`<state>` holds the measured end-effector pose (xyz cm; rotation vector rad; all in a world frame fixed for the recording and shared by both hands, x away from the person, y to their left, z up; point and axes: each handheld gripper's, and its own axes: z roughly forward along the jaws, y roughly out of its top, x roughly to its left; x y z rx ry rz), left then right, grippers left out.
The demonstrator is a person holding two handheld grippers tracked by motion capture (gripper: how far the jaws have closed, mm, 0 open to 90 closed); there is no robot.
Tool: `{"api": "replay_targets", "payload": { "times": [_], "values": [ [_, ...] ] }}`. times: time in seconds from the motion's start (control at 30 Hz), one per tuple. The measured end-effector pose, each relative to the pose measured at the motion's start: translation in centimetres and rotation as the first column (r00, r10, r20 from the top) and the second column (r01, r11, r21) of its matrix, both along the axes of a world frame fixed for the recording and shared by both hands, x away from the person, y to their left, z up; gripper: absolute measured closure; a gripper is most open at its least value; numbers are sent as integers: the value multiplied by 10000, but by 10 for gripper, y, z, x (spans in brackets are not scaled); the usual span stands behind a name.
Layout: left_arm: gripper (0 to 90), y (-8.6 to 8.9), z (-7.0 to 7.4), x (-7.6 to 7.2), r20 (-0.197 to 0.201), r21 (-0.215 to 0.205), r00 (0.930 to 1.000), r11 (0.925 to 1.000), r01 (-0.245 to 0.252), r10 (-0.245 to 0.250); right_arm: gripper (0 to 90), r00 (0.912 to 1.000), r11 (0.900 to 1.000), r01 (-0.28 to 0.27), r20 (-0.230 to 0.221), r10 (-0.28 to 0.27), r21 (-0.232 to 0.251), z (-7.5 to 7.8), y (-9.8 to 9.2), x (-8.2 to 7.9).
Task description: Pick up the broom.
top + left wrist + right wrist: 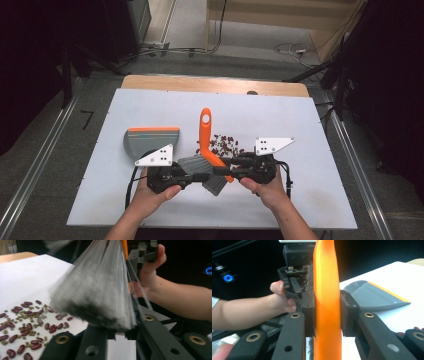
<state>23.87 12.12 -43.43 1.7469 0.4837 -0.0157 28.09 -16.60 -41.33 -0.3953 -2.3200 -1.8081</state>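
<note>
- My right claw (pixel 327 315) is clenched on the orange handle of the brush (pixel 327 290); both pads press flat against its sides, and the handle runs straight up between them.
- My left claw (pixel 110 330) sits at the bristles (pixel 100 290), which fan out just ahead of it. They hide the pads, so I cannot tell whether that claw is closed on them or merely resting against them.
- From above, the brush (pixel 206 135) lies between my two claws, its handle pointing away from me and its grey head nearest my hands.
- The spilled beans (pixel 224 144) lie just beyond my right claw (pixel 235 170), beside the handle; in the left gripper view the beans (pixel 25 322) spread low and to the left of the bristles.
- The dustpan (pixel 151 142) rests just beyond my left claw (pixel 192 177), its orange-edged side turned away from me.
- I judge the step to be steadying the brush for a sweep, so I should let the right claw carry it and keep the handle from twisting in the pads.
- My left claw should free the bristles gently, then take the dustpan.
- Sweep with short, low strokes toward the dustpan, bristles just touching the tabletop (pixel 300 200), or the small green beans may scatter.
</note>
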Motion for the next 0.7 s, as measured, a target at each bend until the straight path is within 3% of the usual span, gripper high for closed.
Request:
{"api": "replay_targets", "payload": {
  "times": [0.13, 0.17, 0.2, 0.23, 0.3, 0.37, 0.43, 0.47, 0.5, 0.57, 0.6, 0.7],
  "values": [
    [586, 8, -1, 2, -67, 69, 9983, 9983, -577, 578, 687, 9981, 9978, 614, 6, -614, -250, 3, 2, -1],
    [586, 11, -1, 2, -121, 4, 9970, 9970, -768, 768, 687, 9981, 9978, 614, 6, -614, -250, 3, 2, -1],
    [500, 14, -2, 2, -145, -35, 9955, 9956, -937, 936, 687, 9967, 9962, 806, -15, -807, -323, 4, 0, 0],
    [465, 17, -2, 2, -144, -53, 9935, 9936, -1126, 1125, 687, 9967, 9962, 806, -15, -807, -323, 4, 0, 0],
    [386, 24, -4, 2, -139, 116, 9868, 9869, -1609, 1611, 688, 9910, 9894, 1336, -38, -1340, -561, 5, -3, 3],
    [314, 26, -4, 2, -112, 173, 9846, 9846, -1740, 1743, 687, 9853, 9830, 1697, -51, -1705, -694, 5, -6, 5],
    [275, 29, -5, 0, -85, 321, 9778, 9774, -2089, 2092, 687, 9828, 9799, 1838, -20, -1845, -773, 6, -7, 6],
    [180, 30, -6, -1, -87, 406, 9732, 9725, -2293, 2299, 688, 9722, 9676, 2331, 16, -2340, -969, 6, -11, 7],
    [151, 31, -6, -1, -54, 473, 9704, 9694, -2409, 2414, 688, 9690, 9638, 2460, 36, -2470, -1029, 6, -12, 8],
    [112, 35, -8, -2, -62, 537, 9639, 9626, -2656, 2663, 688, 9577, 9503, 2872, 172, -2873, -1201, 7, -14, 9],
    [112, 36, -8, -2, -94, 544, 9617, 9605, -2731, 2740, 688, 9577, 9503, 2872, 172, -2873, -1201, 7, -14, 9],
    [49, 40, -10, -2, -76, 620, 9572, 9555, -2882, 2892, 688, 9394, 9282, 3421, 315, -3413, -1464, 8, -20, 12]
  ]
}}
